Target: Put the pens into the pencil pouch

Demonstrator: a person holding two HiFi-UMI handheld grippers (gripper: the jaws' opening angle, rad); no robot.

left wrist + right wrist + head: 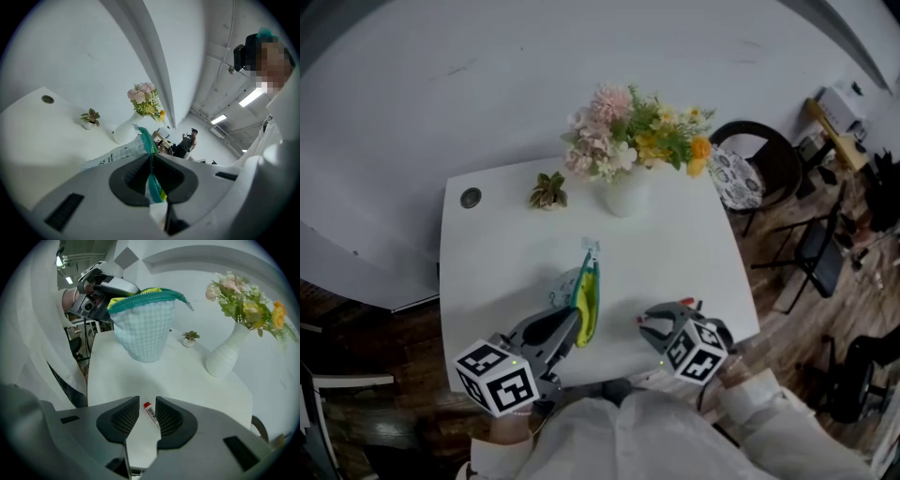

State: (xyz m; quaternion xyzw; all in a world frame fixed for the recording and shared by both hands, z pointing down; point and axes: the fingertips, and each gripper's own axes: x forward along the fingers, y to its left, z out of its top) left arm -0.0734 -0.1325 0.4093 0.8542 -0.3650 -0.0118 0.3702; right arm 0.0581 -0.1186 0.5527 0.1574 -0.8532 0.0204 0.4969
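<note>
Big white table (pixel 502 234) is mostly bare. Vase w/ flowers (pixel 623 197) sits well beyond both grippers, so it's out of the way. Left gripper (pixel 151 180) is clamped on the teal zip edge of the pencil pouch (pixel 143 329), holding it up off the table, prob so the mouth faces up and is easy to reach. Right gripper (pixel 147 405) is tipped down w/ jaws apart, straddling a red-capped pen (pixel 151 416) lying on the table btw them, not pinched yet. Looks lined up for the grab imo.
</note>
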